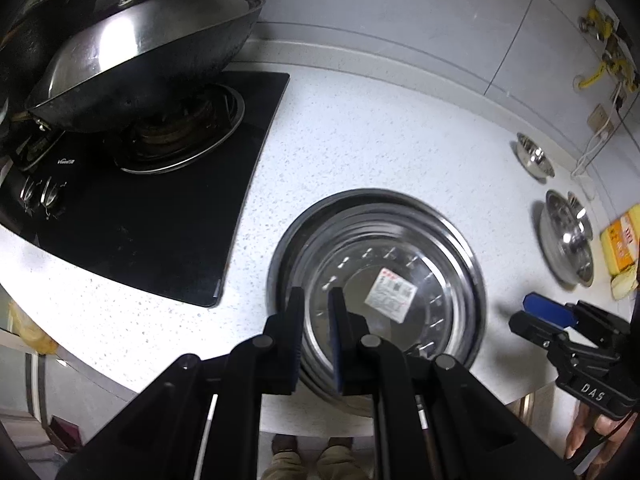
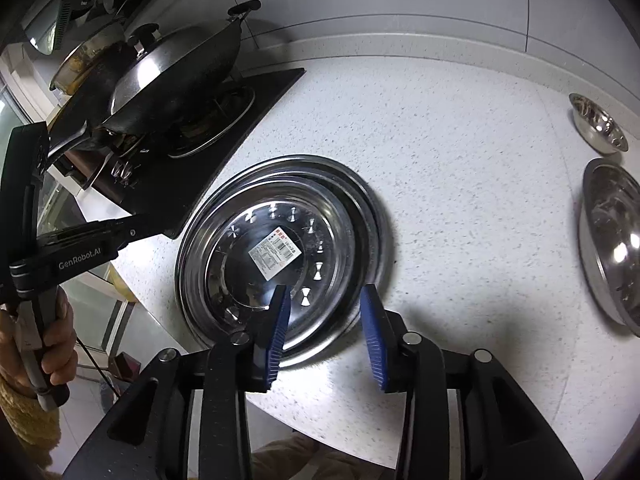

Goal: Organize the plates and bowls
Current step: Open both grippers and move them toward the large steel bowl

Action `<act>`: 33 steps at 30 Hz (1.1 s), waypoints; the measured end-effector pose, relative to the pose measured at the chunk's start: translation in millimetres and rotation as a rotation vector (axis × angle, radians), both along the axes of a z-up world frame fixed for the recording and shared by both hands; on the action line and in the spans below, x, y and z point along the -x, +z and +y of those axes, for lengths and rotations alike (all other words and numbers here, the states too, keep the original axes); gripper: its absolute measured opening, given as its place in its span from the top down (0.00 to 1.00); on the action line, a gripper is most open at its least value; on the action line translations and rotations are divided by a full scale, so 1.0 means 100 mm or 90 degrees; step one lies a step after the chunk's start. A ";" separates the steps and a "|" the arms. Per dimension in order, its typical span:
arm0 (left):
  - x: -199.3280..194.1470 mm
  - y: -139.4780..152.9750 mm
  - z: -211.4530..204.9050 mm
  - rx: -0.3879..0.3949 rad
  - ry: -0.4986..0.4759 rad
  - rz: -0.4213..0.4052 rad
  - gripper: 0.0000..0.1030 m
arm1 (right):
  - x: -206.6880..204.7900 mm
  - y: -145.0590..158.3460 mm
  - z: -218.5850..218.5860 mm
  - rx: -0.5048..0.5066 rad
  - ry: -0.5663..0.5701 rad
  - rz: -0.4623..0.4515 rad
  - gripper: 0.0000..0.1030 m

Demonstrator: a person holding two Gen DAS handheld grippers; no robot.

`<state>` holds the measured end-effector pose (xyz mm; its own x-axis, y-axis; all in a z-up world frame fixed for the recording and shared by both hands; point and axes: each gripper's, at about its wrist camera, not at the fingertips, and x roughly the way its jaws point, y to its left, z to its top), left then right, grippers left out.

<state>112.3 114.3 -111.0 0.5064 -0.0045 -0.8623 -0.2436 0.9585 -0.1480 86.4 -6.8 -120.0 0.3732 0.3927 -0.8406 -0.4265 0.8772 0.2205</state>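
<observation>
I see the left gripper (image 1: 318,300) pointing forward and down with its jaws drawn close, a narrow gap between the blue pads; whether they pinch anything I cannot tell. The right gripper (image 2: 326,300) points forward and down with its jaws spread wide, nothing between the blue pads (image 2: 280,320). In the right wrist view, the left hand (image 2: 44,344) wraps the left gripper's handle, yellow knit cuff at the wrist.
</observation>
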 end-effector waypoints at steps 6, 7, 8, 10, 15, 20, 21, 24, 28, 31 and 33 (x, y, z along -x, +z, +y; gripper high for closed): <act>0.01 0.12 -0.15 0.028 0.000 -0.031 0.89 | 0.01 0.12 -0.23 0.014 -0.009 -0.024 0.62; 0.00 0.12 -0.19 0.034 -0.003 -0.028 0.89 | 0.01 0.14 -0.28 0.016 -0.013 -0.029 0.60; -0.01 0.12 -0.24 0.037 -0.006 -0.024 0.89 | 0.01 0.17 -0.33 0.018 -0.017 -0.034 0.58; -0.05 0.12 -0.35 0.036 -0.014 -0.019 0.89 | -0.01 0.19 -0.45 0.020 -0.023 -0.037 0.58; -0.13 0.18 -0.68 0.057 -0.032 -0.037 0.69 | -0.06 0.25 -0.78 0.030 -0.052 -0.050 0.52; -0.30 0.16 -1.11 0.071 -0.065 -0.033 0.44 | -0.12 0.29 -1.23 0.052 -0.094 -0.063 0.48; -0.35 0.14 -1.20 0.077 -0.073 -0.031 0.44 | -0.13 0.30 -1.33 0.057 -0.104 -0.064 0.47; -0.52 0.08 -1.49 0.090 -0.095 -0.023 0.44 | -0.16 0.31 -1.65 0.073 -0.136 -0.066 0.47; -0.78 0.02 -1.86 0.112 -0.117 -0.017 0.44 | -0.22 0.34 -2.09 0.092 -0.183 -0.069 0.47; -1.01 -0.05 -2.12 0.138 -0.127 -0.009 0.44 | -0.29 0.35 -2.40 0.101 -0.217 -0.066 0.47; -1.22 -0.10 -2.32 0.148 -0.140 -0.003 0.44 | -0.38 0.33 -2.60 0.102 -0.236 -0.059 0.47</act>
